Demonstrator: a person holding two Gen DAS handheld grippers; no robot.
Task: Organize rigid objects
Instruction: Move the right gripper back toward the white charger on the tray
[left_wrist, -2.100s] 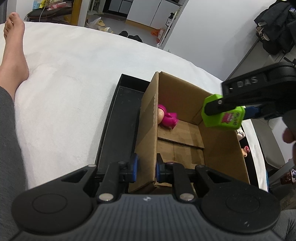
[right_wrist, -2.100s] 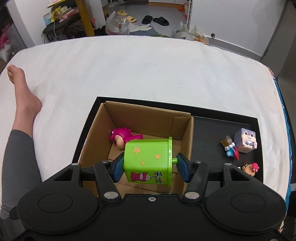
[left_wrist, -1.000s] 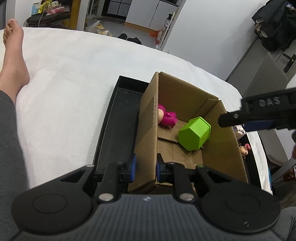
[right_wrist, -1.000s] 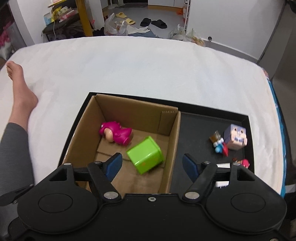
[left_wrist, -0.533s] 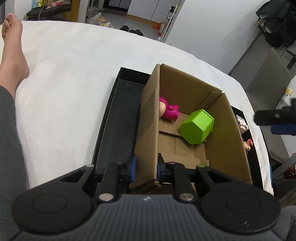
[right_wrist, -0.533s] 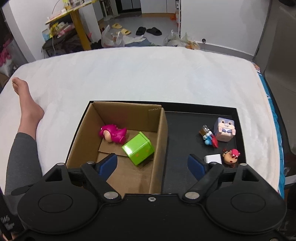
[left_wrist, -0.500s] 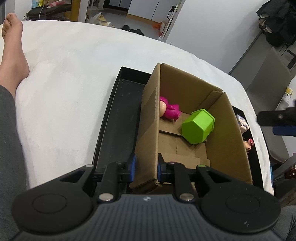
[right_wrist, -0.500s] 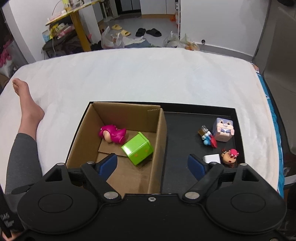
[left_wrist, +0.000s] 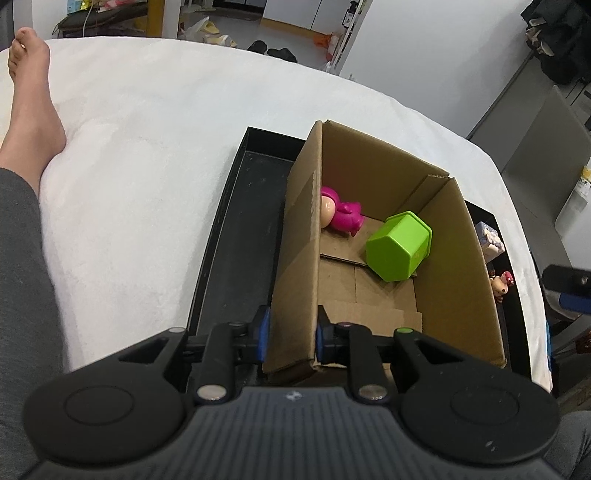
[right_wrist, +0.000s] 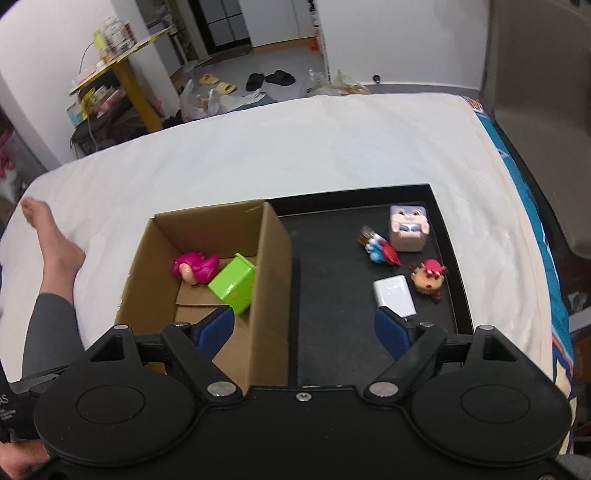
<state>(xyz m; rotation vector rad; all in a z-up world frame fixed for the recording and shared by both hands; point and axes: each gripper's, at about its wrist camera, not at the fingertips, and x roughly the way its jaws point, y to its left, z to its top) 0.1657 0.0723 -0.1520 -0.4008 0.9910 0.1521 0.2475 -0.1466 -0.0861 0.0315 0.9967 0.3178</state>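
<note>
Left wrist: fingers (left_wrist: 264, 329) (angled steeply down) clamped on cardboard box (left_wrist: 295, 229) wall.

Tipped green tub (left_wrist: 399, 246) beside pink figure (left_wrist: 340, 218), boxed.

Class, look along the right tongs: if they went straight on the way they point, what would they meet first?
Probably the bare black tray floor, just beside the cardboard box; depth is uncertain.

The right gripper (right_wrist: 303, 328) hangs with its jaws wide apart and nothing between them. Below it, a cardboard box (right_wrist: 271, 266) in a black tray (right_wrist: 332, 314) holds a green container (right_wrist: 233, 284) touching a pink toy (right_wrist: 195, 267). Four small items lie on the tray, near a white block (right_wrist: 394, 295).
</note>
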